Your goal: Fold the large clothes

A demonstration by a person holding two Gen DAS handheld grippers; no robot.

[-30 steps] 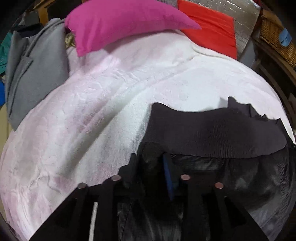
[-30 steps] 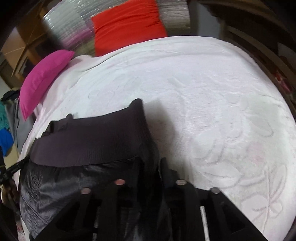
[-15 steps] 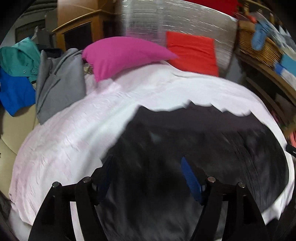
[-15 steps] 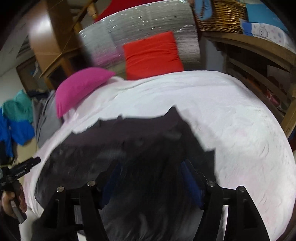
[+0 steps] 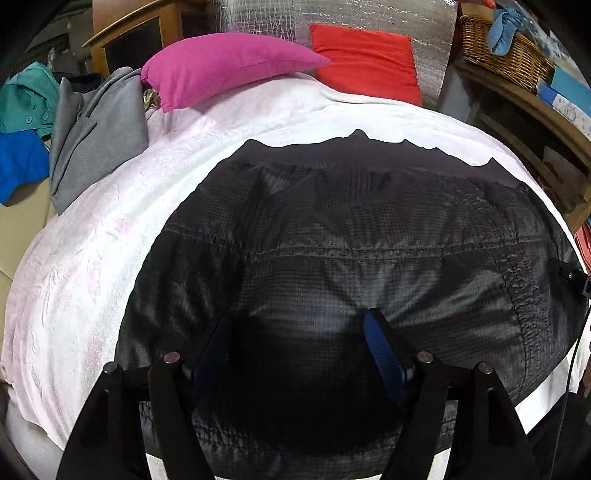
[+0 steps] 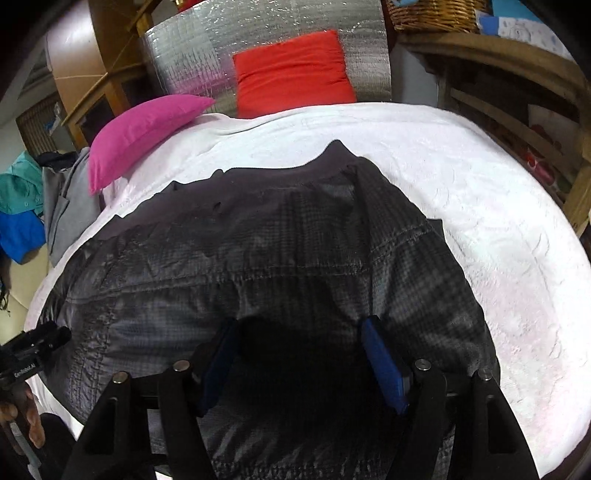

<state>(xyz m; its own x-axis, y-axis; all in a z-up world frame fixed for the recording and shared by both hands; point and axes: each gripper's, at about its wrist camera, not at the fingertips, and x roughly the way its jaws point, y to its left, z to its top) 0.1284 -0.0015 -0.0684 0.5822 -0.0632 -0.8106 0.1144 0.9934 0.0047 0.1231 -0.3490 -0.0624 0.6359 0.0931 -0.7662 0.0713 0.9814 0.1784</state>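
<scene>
Now spread flat across the near half of the white bed cover (image 5: 229, 122): black quilted jacket (image 5: 369, 236), shiny and grid-patterned, with a dull ribbed band along its far edge. Lying well short of the pillows, with bare cover between and more cover showing to its left and right.

Left gripper (image 5: 295, 332) poised over the jacket's near part, jaws parted wide after just opening, blue pads clear of the cloth and nothing pinched between them. Right gripper (image 6: 299, 339) likewise above the near part of the jacket (image 6: 280, 258), jaws spread after just opening, holding nothing. Dark shadow under each pair of fingers.

Far left on the bed: pink pillow (image 5: 225, 62), tip pointing right. Beside it, propped against a silver foil panel (image 5: 369, 14), red cushion (image 5: 365, 59). At the bed's left edge: grey garment (image 5: 96, 129), then teal (image 5: 26, 99) and blue clothes (image 5: 18, 162) further left. Far right: wicker basket (image 5: 506, 55) on a wooden shelf (image 5: 524, 107).

Low in the left corner of the right wrist view: a hand (image 6: 26, 417) on a black handle, partly cut off by the frame.
</scene>
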